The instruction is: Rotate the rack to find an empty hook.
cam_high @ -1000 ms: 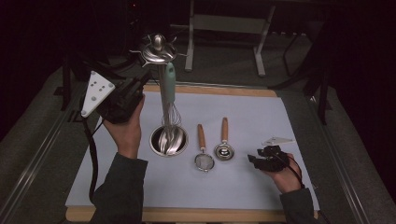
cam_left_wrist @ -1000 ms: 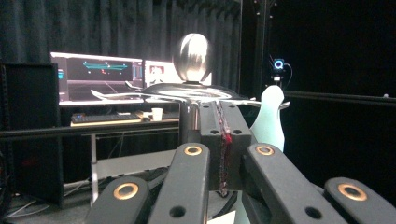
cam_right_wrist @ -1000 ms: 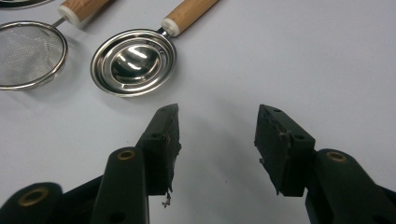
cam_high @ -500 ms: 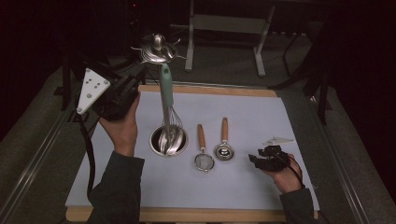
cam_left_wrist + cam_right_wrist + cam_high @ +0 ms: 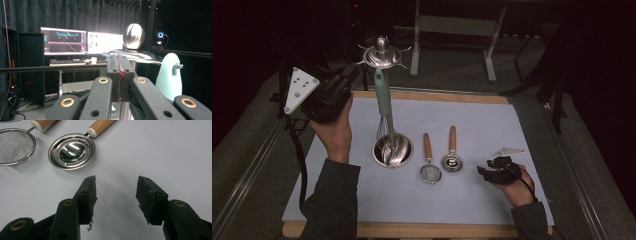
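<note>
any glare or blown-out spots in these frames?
Left gripper view: the monitors bloom white against a dark room. Right gripper view: bright highlights in the steel scoop, mat evenly lit. High view: surroundings near black, hanger top glints.

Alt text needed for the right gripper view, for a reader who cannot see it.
The right gripper, jaws open and empty, sits low over a pale mat. Beyond it lie a steel measuring scoop and a mesh strainer, both with wooden handles.
</note>
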Motion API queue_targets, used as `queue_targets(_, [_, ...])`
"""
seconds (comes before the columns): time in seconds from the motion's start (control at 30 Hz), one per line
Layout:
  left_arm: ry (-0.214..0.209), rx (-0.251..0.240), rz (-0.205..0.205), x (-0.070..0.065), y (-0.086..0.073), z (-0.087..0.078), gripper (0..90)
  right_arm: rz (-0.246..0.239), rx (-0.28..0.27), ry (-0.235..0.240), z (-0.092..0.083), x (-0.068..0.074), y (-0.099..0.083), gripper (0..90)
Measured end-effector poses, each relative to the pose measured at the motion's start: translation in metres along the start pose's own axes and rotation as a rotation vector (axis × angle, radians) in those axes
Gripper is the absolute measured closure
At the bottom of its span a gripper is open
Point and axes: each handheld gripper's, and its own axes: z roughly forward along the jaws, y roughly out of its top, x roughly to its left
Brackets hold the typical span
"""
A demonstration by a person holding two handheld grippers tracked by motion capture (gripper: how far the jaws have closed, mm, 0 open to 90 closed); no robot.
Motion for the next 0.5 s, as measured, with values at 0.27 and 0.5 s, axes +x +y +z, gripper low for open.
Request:
queue_targets(0.27, [0.026, 0.008, -0.012, 0.01, 0.002, 0.002, 89.9, -0.006, 0.001, 0.001, 0.001, 0.0, 0.0, 50.2])
queue_targets(0.5, [0.044, 0.025, -0.015, 0.016, 0.003, 0.005, 89.9, -0.009, 0.002, 0.0, 0.001, 0.0, -0.001, 50.2])
